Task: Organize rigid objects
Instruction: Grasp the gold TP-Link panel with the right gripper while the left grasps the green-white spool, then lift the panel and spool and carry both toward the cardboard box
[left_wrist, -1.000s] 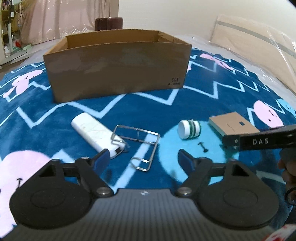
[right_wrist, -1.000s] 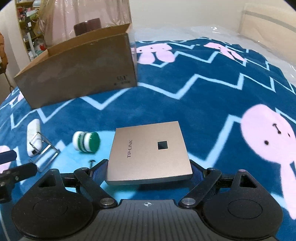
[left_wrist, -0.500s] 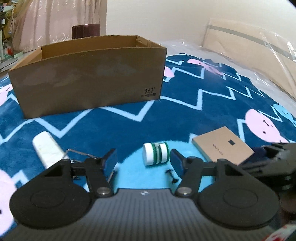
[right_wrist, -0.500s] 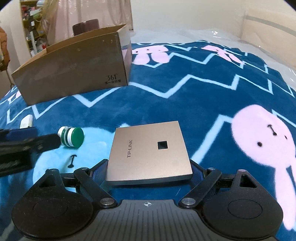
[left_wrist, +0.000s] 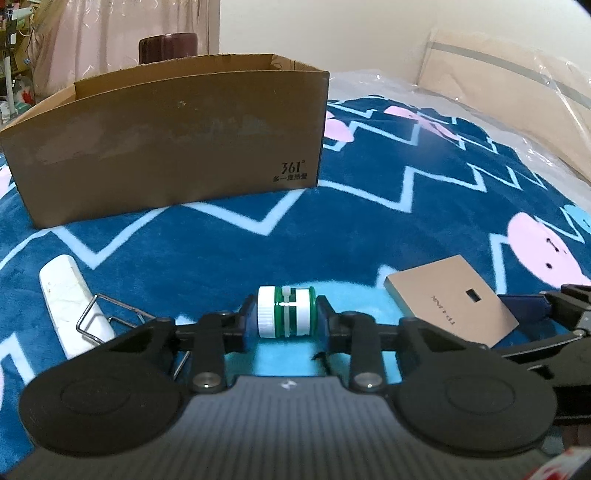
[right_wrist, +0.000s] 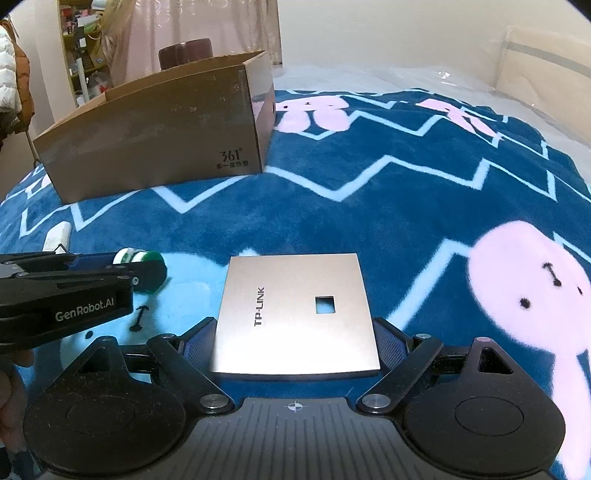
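My left gripper (left_wrist: 285, 320) is shut on a green and white spool (left_wrist: 285, 312) that lies on its side on the blue blanket; the spool also shows in the right wrist view (right_wrist: 142, 263). My right gripper (right_wrist: 294, 341) is shut on a gold TP-LINK panel (right_wrist: 295, 314), gripping its near edge from both sides. That panel also shows in the left wrist view (left_wrist: 448, 304). An open cardboard box (left_wrist: 166, 147) stands behind, also in the right wrist view (right_wrist: 155, 129).
A white oblong device (left_wrist: 70, 306) and a bent wire clip (left_wrist: 110, 321) lie at the left. The left gripper's body (right_wrist: 62, 291) shows at the left of the right wrist view. A plastic-wrapped headboard (left_wrist: 517, 96) stands at the back right.
My left gripper moved right from the wire clip to the spool and closed on it. My right gripper stayed shut on the panel, barely moving.
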